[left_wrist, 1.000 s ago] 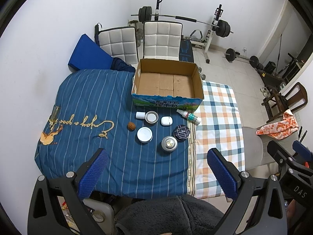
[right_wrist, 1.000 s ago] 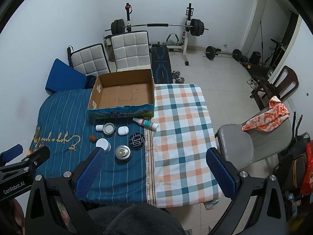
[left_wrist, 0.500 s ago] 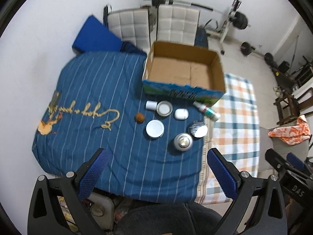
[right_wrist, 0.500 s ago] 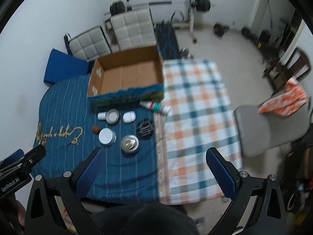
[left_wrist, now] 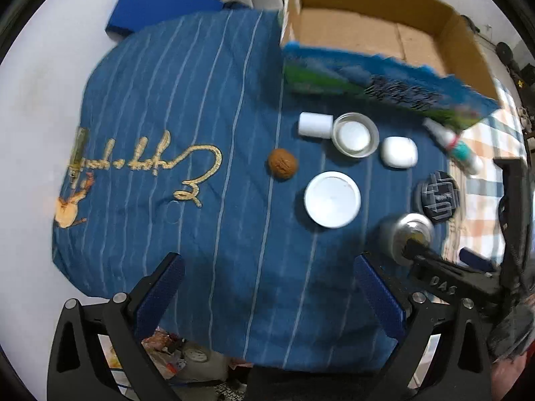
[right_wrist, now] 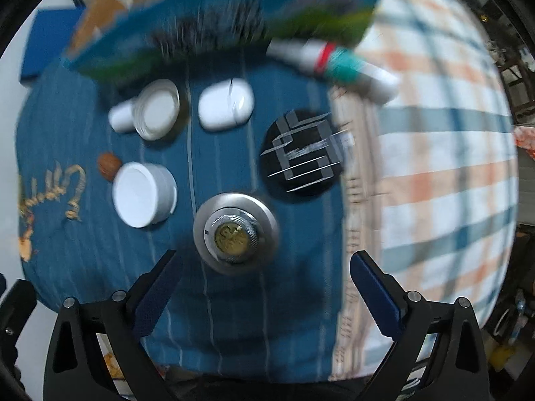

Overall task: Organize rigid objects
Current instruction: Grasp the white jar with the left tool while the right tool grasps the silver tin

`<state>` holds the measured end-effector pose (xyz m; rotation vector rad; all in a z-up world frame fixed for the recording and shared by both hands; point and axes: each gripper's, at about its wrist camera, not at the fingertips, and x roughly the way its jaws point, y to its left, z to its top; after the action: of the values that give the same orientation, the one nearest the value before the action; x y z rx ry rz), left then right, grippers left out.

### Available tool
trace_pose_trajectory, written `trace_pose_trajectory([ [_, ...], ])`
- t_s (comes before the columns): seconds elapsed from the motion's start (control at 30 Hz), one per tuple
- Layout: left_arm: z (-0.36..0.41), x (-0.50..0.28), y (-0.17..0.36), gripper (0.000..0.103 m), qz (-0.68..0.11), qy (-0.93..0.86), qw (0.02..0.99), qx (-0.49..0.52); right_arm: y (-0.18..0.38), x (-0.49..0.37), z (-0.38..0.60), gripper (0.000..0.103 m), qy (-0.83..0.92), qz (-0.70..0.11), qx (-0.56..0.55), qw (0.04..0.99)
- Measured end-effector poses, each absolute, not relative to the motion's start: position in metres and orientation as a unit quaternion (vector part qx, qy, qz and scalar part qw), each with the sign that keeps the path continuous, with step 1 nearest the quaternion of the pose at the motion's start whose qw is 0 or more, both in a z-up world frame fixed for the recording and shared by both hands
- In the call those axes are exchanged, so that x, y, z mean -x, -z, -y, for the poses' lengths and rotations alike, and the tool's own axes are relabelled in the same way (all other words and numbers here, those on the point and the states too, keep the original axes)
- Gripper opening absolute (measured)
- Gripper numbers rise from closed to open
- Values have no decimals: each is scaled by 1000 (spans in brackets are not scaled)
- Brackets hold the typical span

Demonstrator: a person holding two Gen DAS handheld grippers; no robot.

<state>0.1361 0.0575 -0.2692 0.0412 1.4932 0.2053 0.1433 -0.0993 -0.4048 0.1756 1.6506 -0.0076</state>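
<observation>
- Tongs of the left hand (left_wrist: 267, 292): pads wide apart, nothing between them, pointing down over a bare stretch of the blue striped cloth (left_wrist: 200, 100) on the tabletop. Judged to be on standby, or lining up on the white items ahead.
- Right tongs (right_wrist: 265, 295): pads apart and have just been closing a little, with nothing between them yet. They hang just short of the metal tin (right_wrist: 235, 232), which looks like the first pick.
- Metal tin stands upright, nearest the tabletop edge, clear of its neighbours, so there is room for a pad on either side.
- Next row out: white lidded jar (right_wrist: 142, 193) to the tin's left, walnut (right_wrist: 107, 164) just beyond it, and a flat black tin (right_wrist: 302, 153) at the seam with the checked cloth (right_wrist: 434, 167).
- Further out: white rounded case (right_wrist: 225, 104), open shallow dish (right_wrist: 157, 108) and a small white cylinder (right_wrist: 120, 118) that appears to touch the dish. Motion blur prevents certainty.
- Bottle (right_wrist: 337, 61) lies on its side near the box corner and is likely to roll if nudged.
- Cardboard box (left_wrist: 384, 26) at the far edge, open-topped and empty: the presumed destination. All items are still outside it.
</observation>
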Motion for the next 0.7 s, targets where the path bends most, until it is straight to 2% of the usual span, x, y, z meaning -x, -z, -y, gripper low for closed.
trace_pose_trajectory([
  [0.13, -75, -152, 301, 103, -690, -92, 718, 11, 446, -148, 77, 94, 7, -752, -88, 653],
  [0.23, -81, -164, 322, 103, -703, -82, 705, 35, 462, -149, 65, 75, 21, -757, -74, 649],
  [0.53, -49, -197, 365, 102, -725, -10, 688, 37, 467, -111, 92, 74, 45, -777, -55, 625],
  [0.6, -40, -204, 384, 90, -738, -6, 675, 18, 469, -106, 97, 74, 55, -778, -71, 622],
  [0.67, -32, -208, 400, 66, -749, 4, 663, 1, 471, -105, 94, 74, 62, -780, -77, 618],
  [0.7, -28, -209, 408, 66, -756, 10, 655, -6, 471, -105, 92, 74, 67, -779, -76, 618],
])
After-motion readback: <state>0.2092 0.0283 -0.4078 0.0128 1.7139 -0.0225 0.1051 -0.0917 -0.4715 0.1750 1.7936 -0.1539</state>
